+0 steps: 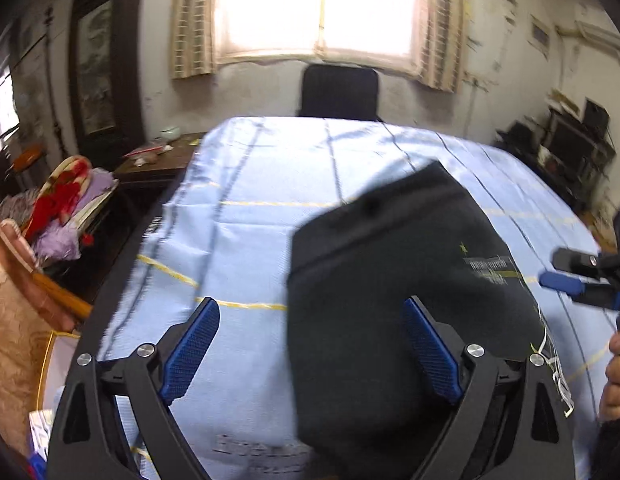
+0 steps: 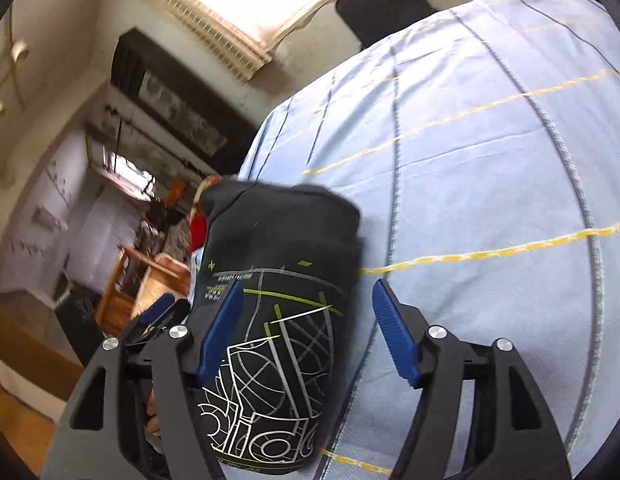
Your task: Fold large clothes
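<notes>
A folded black garment (image 1: 390,260) with white and yellow-green line print lies on the table's light-blue cloth (image 1: 269,180). My left gripper (image 1: 310,304) hangs open over its left edge, with one pad (image 1: 430,348) above the black fabric and the other above bare cloth. In the right wrist view the same garment (image 2: 281,240) lies below my right gripper (image 2: 308,285), which stands open, its pads clear of the fabric. The right gripper (image 1: 582,280) also shows at the garment's right side in the left wrist view. The left gripper (image 2: 157,312) shows beyond the garment in the right wrist view.
The blue cloth (image 2: 490,160) carries dark and yellow stripes. A black chair (image 1: 340,90) stands at the table's far end under a bright window. A dark side table (image 1: 157,160) and a pile of red and purple fabric (image 1: 65,200) are at the left. Shelves (image 1: 570,148) stand at the right.
</notes>
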The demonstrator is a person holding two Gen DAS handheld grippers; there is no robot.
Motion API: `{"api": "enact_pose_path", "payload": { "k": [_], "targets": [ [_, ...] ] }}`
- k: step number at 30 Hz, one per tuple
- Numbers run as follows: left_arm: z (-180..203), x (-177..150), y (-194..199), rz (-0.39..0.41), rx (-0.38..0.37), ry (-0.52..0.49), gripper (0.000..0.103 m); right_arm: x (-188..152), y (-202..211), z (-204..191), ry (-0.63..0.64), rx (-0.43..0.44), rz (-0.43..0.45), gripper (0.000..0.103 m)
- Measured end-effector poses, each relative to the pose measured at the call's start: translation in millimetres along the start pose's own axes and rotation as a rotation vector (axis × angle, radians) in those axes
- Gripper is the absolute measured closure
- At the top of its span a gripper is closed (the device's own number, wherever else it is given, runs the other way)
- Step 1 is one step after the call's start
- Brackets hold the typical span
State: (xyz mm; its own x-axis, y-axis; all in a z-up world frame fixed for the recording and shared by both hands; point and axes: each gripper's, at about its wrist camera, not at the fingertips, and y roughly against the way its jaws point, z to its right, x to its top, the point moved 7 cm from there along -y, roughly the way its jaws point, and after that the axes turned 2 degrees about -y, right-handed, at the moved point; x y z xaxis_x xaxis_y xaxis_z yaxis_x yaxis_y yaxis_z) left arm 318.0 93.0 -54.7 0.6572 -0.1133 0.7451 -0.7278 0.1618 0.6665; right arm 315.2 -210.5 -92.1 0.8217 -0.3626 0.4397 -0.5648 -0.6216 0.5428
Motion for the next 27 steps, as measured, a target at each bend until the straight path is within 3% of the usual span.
{"api": "enact_pose_path", "payload": {
  "k": [6, 15, 22, 27],
  "targets": [
    [-2.3, 4.6, 12.5, 0.038, 0.017, 0.003, 0.010, 0.2, 9.8, -19.4, 0.059, 0.017, 0.040, 0.034],
    [19.4, -1.3, 7.3, 0.028, 0.043, -0.079, 0.010, -21.7, -14.2, -50.8, 0.218, -0.070, 0.009, 0.027],
    [26.3, -11.5, -5.1, -0.010, 0.105, -0.134, 0.010, -33.0, -35.1, -42.2, 0.216, -0.100, -0.046, 0.024],
    [26.1, -12.9, -6.0, -0.012, 0.102, -0.131, 0.010, -31.7, -36.1, -39.7, 0.204, -0.094, -0.048, 0.023]
  ]
}}
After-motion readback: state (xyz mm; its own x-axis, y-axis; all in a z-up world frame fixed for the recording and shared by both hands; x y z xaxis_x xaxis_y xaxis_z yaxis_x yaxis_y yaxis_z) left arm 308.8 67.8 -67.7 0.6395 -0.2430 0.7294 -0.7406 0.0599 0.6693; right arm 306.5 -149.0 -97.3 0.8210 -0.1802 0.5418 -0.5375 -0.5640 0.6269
